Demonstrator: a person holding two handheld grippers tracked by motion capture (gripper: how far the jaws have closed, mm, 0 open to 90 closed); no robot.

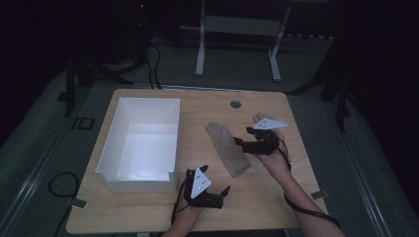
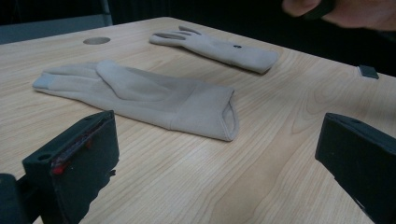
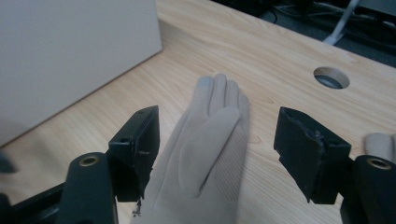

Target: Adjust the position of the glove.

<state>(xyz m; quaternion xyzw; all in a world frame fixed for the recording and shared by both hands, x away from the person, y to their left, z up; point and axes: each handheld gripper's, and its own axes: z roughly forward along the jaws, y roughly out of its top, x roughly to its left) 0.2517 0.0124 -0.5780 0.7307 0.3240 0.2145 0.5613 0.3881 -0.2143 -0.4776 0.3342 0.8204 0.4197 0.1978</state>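
Table (image 1: pixel 257 197): pale wood, dim room, round hole (image 1: pixel 235 104) near its far edge.
Box (image 1: pixel 111 143): white, open-topped, on the left half of the table.
Near glove (image 1: pixel 228 148): beige, flat on the wood in the middle of the table, fingers toward the far edge, cuff toward the person.
Far glove (image 2: pixel 219 48): same beige, flat, to the right of the first one and apart from it; the right hand largely covers it from above.
Right gripper (image 1: pixel 243 140): over the near glove's right edge, jaws pointing left across it. Its own view shows the jaws apart, one on each side of the glove (image 3: pixel 205 154), pads not pressing the cloth.
Left gripper (image 1: pixel 223 193): near the front edge, just right of the box's front corner, short of the glove's cuff. Jaws wide, holding nothing.
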